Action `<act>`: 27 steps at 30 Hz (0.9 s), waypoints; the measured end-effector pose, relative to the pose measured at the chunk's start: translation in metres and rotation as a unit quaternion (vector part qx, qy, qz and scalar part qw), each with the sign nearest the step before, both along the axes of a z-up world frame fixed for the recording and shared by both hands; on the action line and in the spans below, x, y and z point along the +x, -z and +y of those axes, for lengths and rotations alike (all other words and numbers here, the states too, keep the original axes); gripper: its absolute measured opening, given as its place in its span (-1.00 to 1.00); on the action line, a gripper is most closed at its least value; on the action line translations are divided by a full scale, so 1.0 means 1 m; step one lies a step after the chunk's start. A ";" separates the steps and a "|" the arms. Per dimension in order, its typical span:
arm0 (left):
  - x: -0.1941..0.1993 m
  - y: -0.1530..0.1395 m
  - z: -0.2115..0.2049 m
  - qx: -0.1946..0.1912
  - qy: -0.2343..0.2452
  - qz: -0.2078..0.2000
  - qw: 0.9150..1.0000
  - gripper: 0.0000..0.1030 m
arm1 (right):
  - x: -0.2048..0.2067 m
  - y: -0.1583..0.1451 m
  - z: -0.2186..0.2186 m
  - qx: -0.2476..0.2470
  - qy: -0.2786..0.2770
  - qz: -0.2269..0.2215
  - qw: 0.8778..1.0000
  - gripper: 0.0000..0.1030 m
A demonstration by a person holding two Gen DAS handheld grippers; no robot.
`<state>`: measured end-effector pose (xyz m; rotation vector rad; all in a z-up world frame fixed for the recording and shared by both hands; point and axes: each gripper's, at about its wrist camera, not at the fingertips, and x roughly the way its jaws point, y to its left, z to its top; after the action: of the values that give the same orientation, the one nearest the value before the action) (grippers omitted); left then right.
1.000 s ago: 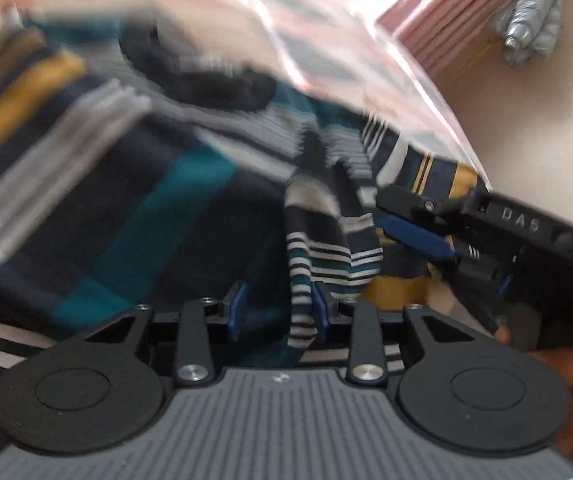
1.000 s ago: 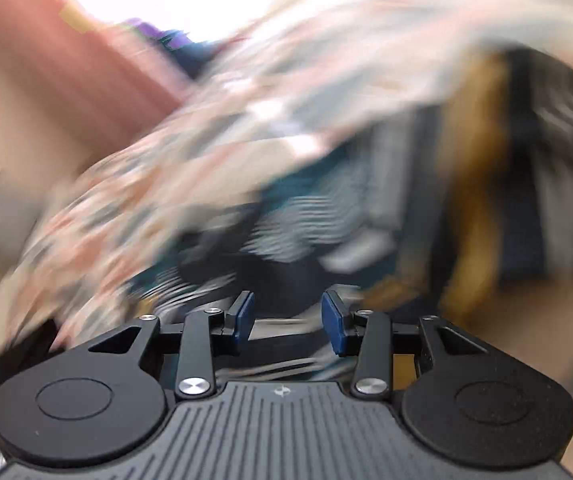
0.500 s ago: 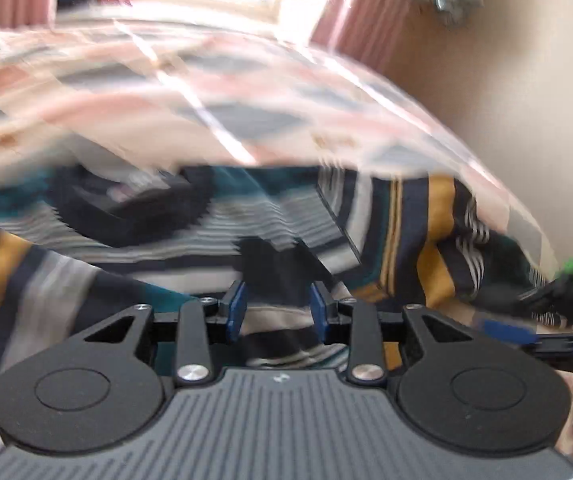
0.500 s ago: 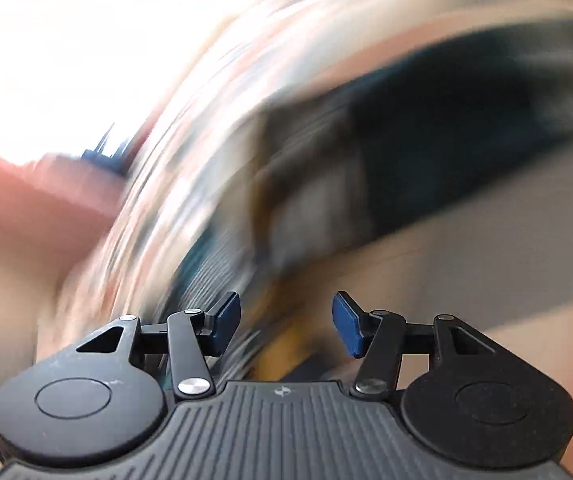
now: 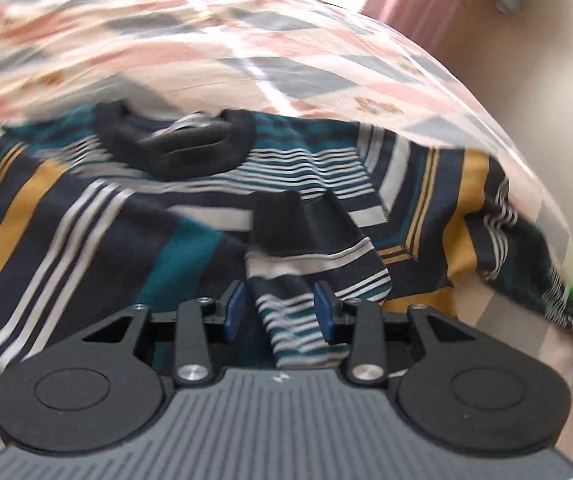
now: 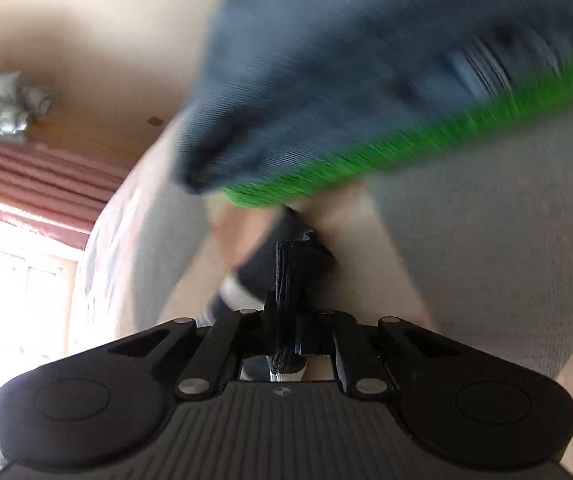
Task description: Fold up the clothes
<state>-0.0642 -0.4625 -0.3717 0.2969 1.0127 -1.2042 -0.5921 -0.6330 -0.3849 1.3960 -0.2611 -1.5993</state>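
so the striped sweater (image 5: 134, 216) is spread out on the bed (image 5: 246, 40), black collar (image 5: 174, 148) on the far side, over a bedspread with pink and grey diamond patches. One sleeve's folded in across the body, its black cuff (image 5: 298, 220) lying near the middle. The left gripper (image 5: 282, 312) has its blue pads spread apart with the sleeve fabric running between them, not pinched, so it's released. The right gripper (image 6: 290, 332) is clenched tight on a bunched bit of dark knit with a white edge, looks like the same sweater. Its view is really blurry though, mostly a dark blue cloth with a bright green hem (image 6: 406, 148) up close, plus pink curtains (image 6: 38, 176) on the left
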 end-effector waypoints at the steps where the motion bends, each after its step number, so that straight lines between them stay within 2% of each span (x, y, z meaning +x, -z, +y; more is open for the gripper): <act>1: 0.005 -0.006 0.010 -0.002 -0.013 0.006 1.000 -0.38 | 0.013 -0.024 -0.002 -0.025 -0.023 0.037 0.999 -0.84; 3: 0.018 -0.019 0.032 -0.007 -0.039 0.010 0.999 -0.38 | 0.052 -0.087 -0.006 -0.104 -0.087 0.124 0.983 -0.84; 5: 0.035 -0.033 0.057 -0.012 -0.066 0.005 0.998 -0.38 | 0.092 -0.151 -0.009 -0.185 -0.148 0.200 0.951 -0.84; 7: 0.053 -0.045 0.084 -0.014 -0.093 -0.002 0.996 -0.38 | 0.135 -0.215 -0.007 -0.273 -0.208 0.213 0.915 -0.84; 9: 0.073 -0.054 0.110 -0.015 -0.121 -0.005 0.993 -0.37 | 0.184 -0.271 -0.001 -0.337 -0.293 0.206 0.871 -0.85; 12: 0.103 -0.061 0.148 -0.014 -0.164 0.004 0.986 -0.37 | 0.272 -0.320 0.027 -0.389 -0.405 0.213 0.799 -0.85; 13: 0.112 -0.061 0.160 -0.014 -0.179 0.011 0.984 -0.37 | 0.303 -0.326 0.038 -0.397 -0.436 0.204 0.781 -0.85; 16: 0.140 -0.058 0.196 -0.014 -0.221 0.036 0.975 -0.37 | 0.402 -0.314 0.073 -0.394 -0.545 0.158 0.723 -0.84; 18: 0.155 -0.053 0.216 -0.013 -0.244 0.052 0.968 -0.37 | 0.469 -0.282 0.104 -0.366 -0.619 0.147 0.679 -0.68; 19: 0.162 -0.049 0.224 -0.009 -0.251 0.056 0.966 -0.37 | 0.500 -0.261 0.120 -0.341 -0.654 0.142 0.661 -0.48; 20: 0.169 -0.044 0.230 -0.004 -0.256 0.059 0.965 -0.35 | 0.528 -0.232 0.136 -0.300 -0.687 0.136 0.648 -0.04; 21: 0.175 -0.039 0.235 0.003 -0.261 0.062 0.963 -0.35 | 0.550 -0.204 0.150 -0.259 -0.715 0.132 0.635 0.05; 23: 0.186 -0.028 0.243 0.017 -0.268 0.070 0.961 -0.31 | 0.554 -0.154 0.170 -0.200 -0.745 0.137 0.621 0.04; 24: 0.189 -0.019 0.246 0.021 -0.270 0.080 0.959 -0.31 | 0.544 -0.135 0.172 -0.183 -0.746 0.148 0.623 0.04; 27: 0.198 0.002 0.246 0.025 -0.273 0.115 0.955 -0.26 | 0.497 -0.095 0.154 -0.128 -0.718 0.216 0.650 0.04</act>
<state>0.1342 -0.2170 -0.3734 -0.0913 1.2280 -0.7184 -0.0954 -0.4792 -0.2897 0.5120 0.7517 -0.3975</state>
